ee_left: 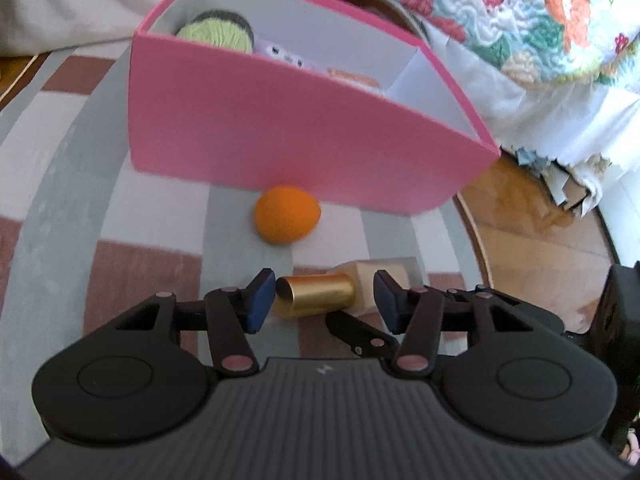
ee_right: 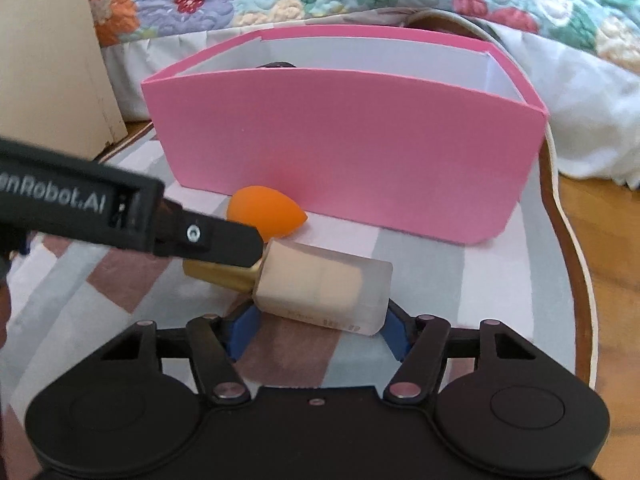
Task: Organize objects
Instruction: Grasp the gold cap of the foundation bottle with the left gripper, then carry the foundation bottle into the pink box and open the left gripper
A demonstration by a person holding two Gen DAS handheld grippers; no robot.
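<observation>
The left hand-held gripper (ee_left: 324,300), jaws spread, straddles the gold cap (ee_left: 318,294) of a glass bottle (ee_right: 324,294) lying on the desk (ee_right: 460,280) before the pink box (ee_right: 344,152), while the right hand-held gripper (ee_right: 316,324), also spread, brackets its smooth, likely heavy, breakable body, the safer hold.

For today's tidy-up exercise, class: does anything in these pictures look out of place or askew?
Yes. The bottle lies on its side on the mat, gold cap between the open left claw pads, body between the right claw pads. The orange sponge sits outside the pink box, against its wall.
</observation>
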